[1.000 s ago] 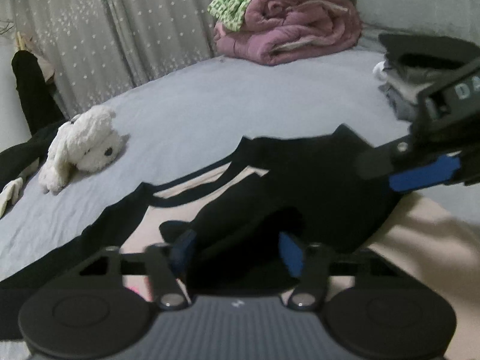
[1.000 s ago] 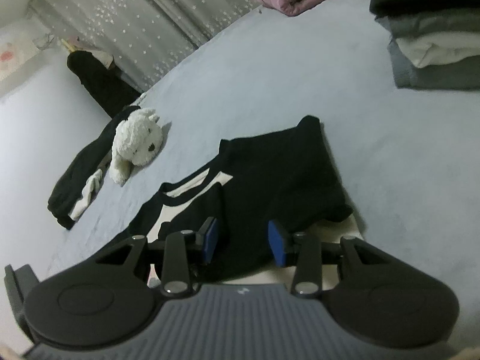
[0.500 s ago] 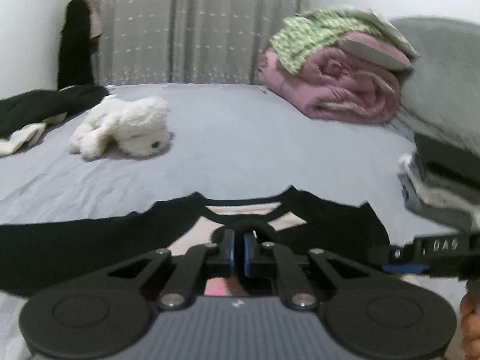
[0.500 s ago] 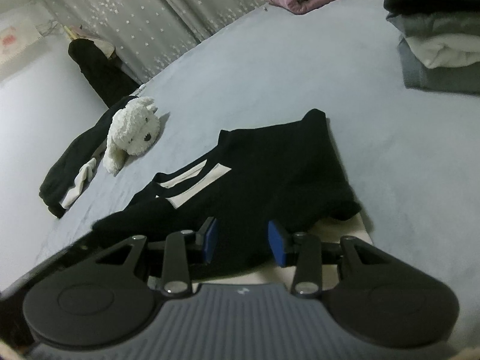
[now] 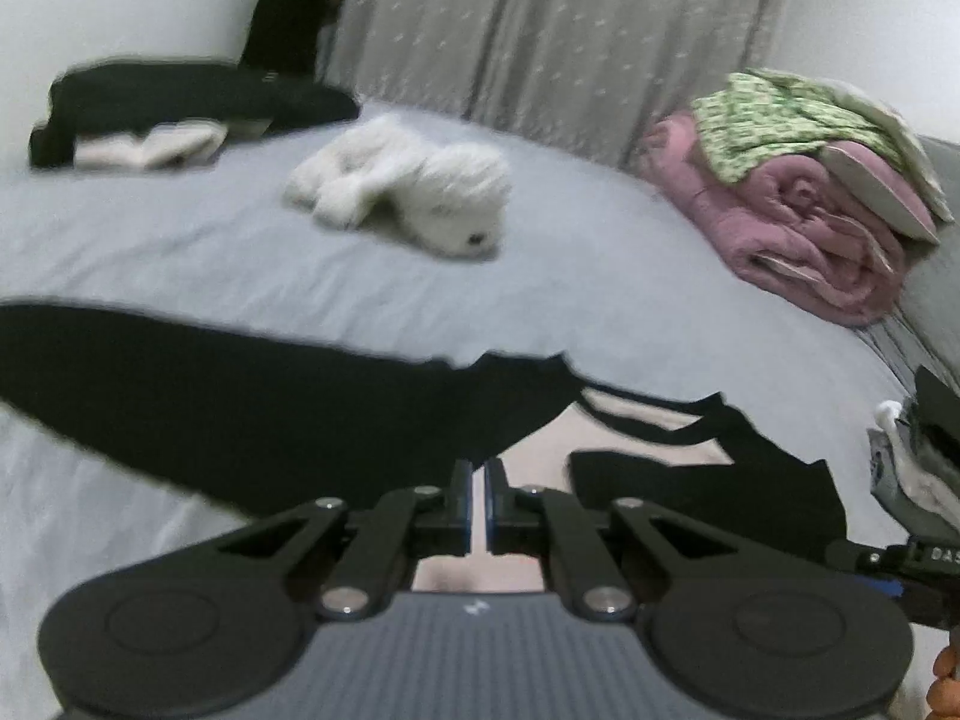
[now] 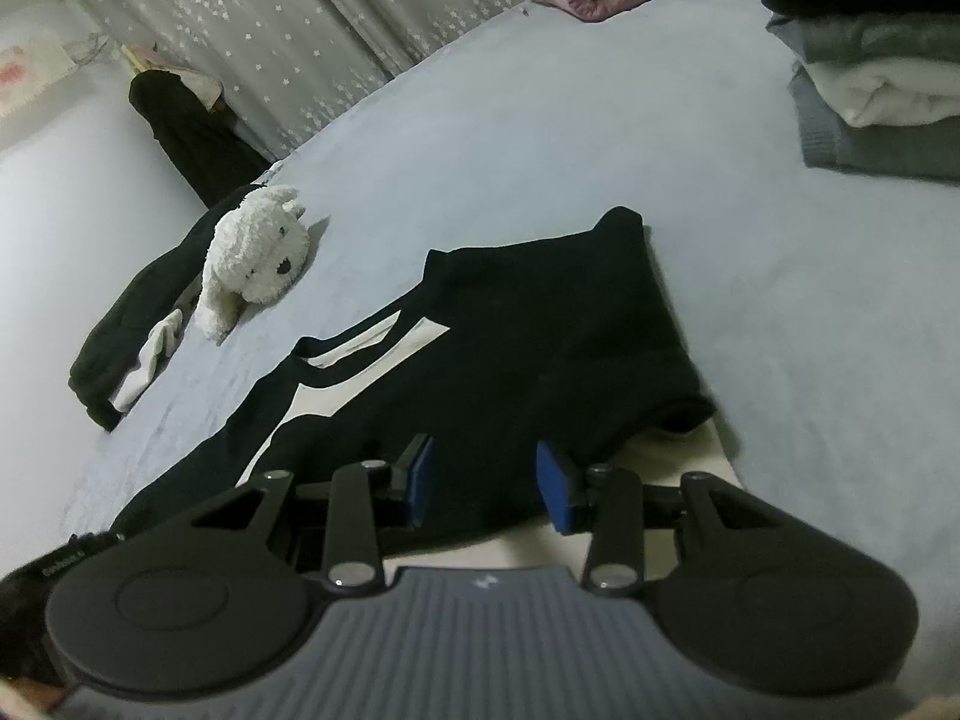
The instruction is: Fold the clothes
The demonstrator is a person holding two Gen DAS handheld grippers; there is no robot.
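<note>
A black and cream long-sleeved top (image 6: 528,330) lies on the grey-blue bed, its right sleeve folded over the body. In the left wrist view the top's left sleeve (image 5: 240,396) stretches out to the left. My left gripper (image 5: 477,495) has its jaws nearly together at the edge of the black sleeve where it meets the cream body; I cannot tell if cloth is pinched. My right gripper (image 6: 489,483) is open over the folded black sleeve, with nothing between its blue pads.
A white plush dog (image 5: 414,192) lies on the bed beyond the top. A pile of black and white clothes (image 5: 168,108) lies far left. A rolled pink quilt (image 5: 804,222) lies at the back right. A stack of folded clothes (image 6: 876,72) stands at right.
My left gripper went from open to closed and swung left along the top. The left sleeve now lies stretched out to the left. My right gripper stayed open and barely moved.
</note>
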